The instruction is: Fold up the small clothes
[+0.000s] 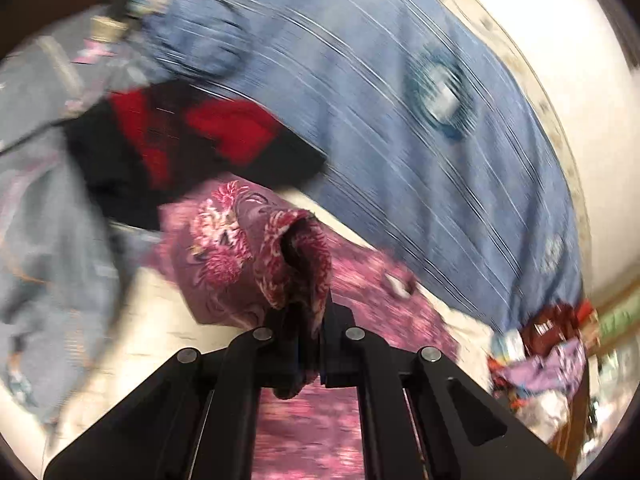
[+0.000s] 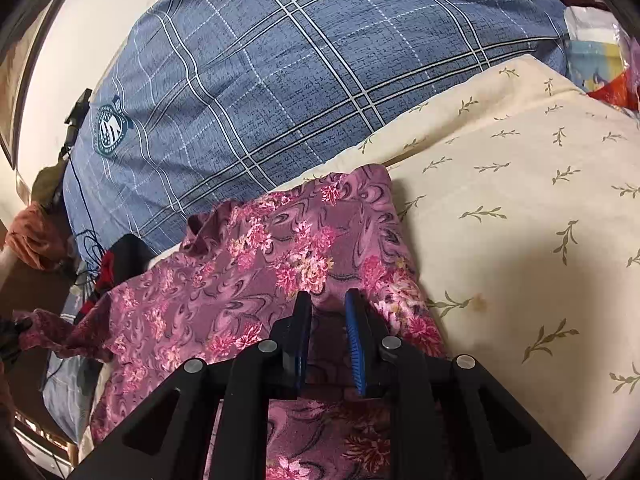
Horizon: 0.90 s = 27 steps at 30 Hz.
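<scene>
A purple garment with pink flowers (image 2: 260, 264) lies spread on a cream leaf-print sheet (image 2: 520, 220). My left gripper (image 1: 308, 320) is shut on a bunched edge of this purple garment (image 1: 240, 248) and holds it lifted; that view is blurred by motion. In the right wrist view the left gripper (image 2: 12, 336) shows at the far left edge, gripping a stretched corner. My right gripper (image 2: 328, 300) hovers over the garment's near right part, its blue-padded fingers (image 2: 354, 332) apart, with nothing between them.
A big blue plaid pillow (image 2: 300, 60) lies behind the garment. A black and red garment (image 1: 192, 136) lies to the left. A grey-blue cloth (image 1: 48, 220) is further left. Mixed clothes and bags (image 1: 540, 360) are piled at the right.
</scene>
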Each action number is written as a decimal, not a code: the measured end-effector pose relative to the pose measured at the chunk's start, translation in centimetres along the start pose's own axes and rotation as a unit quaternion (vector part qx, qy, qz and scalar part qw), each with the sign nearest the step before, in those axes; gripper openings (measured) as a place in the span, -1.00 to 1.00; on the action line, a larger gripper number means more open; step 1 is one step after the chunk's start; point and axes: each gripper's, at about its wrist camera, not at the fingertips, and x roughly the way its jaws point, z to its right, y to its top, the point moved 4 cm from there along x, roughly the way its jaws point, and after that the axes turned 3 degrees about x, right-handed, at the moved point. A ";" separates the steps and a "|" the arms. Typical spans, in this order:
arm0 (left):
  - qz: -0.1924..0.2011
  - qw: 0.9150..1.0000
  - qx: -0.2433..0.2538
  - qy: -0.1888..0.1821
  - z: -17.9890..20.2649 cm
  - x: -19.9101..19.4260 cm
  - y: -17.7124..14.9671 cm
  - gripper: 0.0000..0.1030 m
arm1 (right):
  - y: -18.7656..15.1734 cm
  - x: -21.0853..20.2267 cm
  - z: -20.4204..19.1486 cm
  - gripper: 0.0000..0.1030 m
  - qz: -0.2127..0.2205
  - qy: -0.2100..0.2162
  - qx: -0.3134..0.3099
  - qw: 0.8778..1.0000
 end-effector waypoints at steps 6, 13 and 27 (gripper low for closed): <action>-0.057 0.995 0.072 -0.042 11.6 8.3 -2.9 -0.92 | 0.0 -0.1 0.1 -0.63 0.002 0.008 0.005 1.000; -0.150 0.975 0.159 -0.031 20.9 19.3 -10.1 -0.89 | 0.0 -0.2 0.4 -0.63 0.004 0.023 0.016 1.000; -0.092 0.992 0.088 -0.021 5.5 9.6 -7.2 0.38 | 1.7 -0.1 -6.0 0.27 -0.019 0.056 -0.007 0.998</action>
